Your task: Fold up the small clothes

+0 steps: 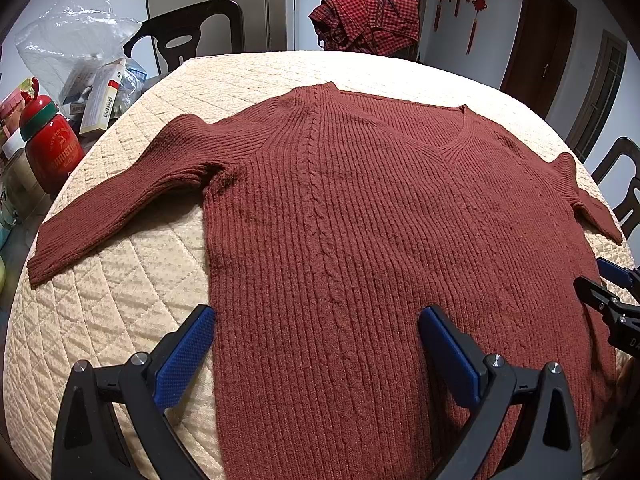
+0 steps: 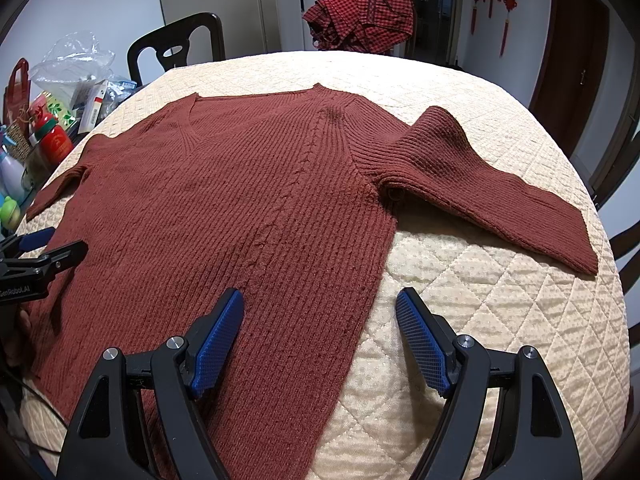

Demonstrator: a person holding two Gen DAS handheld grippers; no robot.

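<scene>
Sweater spread flat ahead of both tongs.
Left gripper and right gripper gape apart, each straddling a side edge.

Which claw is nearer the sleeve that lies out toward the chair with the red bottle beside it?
Left. The left claw straddles the sweater's edge on that sleeve's side; the right claw is at the opposite edge.

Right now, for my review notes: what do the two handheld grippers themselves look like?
Both match: the left gripper and right gripper have black, curved plastic bodies, silver round pivot bolts, and flat blue fingers with a fine dotted texture. The left gripper's body carries white "GenRobot.AI" lettering, seen in the right wrist view. A thin dark cable trails beneath it.
</scene>
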